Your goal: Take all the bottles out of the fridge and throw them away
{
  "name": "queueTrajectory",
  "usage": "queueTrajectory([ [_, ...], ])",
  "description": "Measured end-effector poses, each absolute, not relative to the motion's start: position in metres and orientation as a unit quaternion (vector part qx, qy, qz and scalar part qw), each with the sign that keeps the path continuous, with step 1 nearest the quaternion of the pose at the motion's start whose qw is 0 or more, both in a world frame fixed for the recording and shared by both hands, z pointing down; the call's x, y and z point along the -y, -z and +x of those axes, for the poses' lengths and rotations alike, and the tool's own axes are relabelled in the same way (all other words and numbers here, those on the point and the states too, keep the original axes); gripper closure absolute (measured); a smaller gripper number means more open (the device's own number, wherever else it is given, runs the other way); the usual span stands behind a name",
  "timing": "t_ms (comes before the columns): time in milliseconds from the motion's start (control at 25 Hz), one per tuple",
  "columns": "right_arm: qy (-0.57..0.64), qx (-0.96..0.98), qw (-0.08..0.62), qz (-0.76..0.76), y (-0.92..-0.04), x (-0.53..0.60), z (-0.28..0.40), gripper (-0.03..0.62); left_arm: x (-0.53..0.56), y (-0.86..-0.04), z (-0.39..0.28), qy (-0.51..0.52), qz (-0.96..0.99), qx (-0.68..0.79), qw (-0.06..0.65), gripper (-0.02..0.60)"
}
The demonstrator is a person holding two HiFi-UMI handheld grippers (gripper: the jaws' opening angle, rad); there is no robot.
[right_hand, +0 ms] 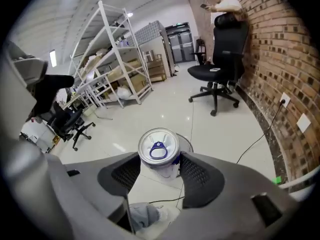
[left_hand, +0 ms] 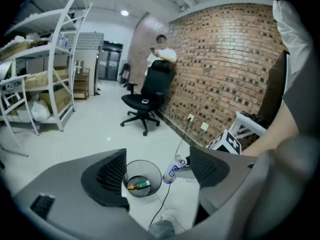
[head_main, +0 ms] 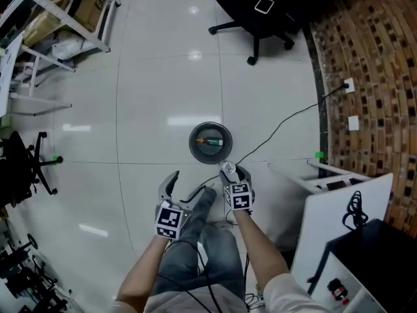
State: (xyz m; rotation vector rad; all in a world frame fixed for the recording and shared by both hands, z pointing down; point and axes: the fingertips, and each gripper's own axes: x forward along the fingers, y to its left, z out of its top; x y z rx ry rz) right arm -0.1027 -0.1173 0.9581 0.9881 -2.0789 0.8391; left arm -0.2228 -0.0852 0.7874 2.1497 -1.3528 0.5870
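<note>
My right gripper is shut on a white-and-blue drink can with a silver top and blue pull tab. In the head view the can hangs just short of a round wire waste bin on the floor. In the bin lies a small orange-and-green bottle. My left gripper stands open and empty to the left of the bin. The left gripper view shows the bin and the can between its jaws, farther off.
A black office chair stands ahead by the brick wall. A black cable runs over the white floor to a wall socket. White shelving is at the far left, a white table at the right. A person stands behind the chair.
</note>
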Motion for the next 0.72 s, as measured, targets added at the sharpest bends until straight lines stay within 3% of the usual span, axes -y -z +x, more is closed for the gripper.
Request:
queueTrajectory([
  [320,-0.410,0.751,0.350,0.382,-1.114,0.131,-0.131,0.340,0.068,-0.874,-0.243,-0.243,0.766,0.511,0.304,0.187],
  [360,-0.409,0.754,0.345,0.380,-1.119,0.133,-0.136,0.376,0.066,-0.876,-0.243,-0.240,0.763,0.514,0.310,0.187],
  [400,-0.397,0.764,0.344,0.374,-1.121,0.137,-0.142,0.518,0.064,-0.878,-0.243,-0.236,0.759,0.518,0.316,0.187],
  [440,-0.383,0.776,0.347,0.362,-1.121,0.140,-0.148,0.573,0.064,-0.880,-0.241,-0.233,0.754,0.522,0.323,0.187],
  [720,-0.400,0.781,0.330,0.349,-1.123,0.134,-0.154,0.560,0.064,-0.904,-0.231,-0.234,0.756,0.505,0.344,0.187],
])
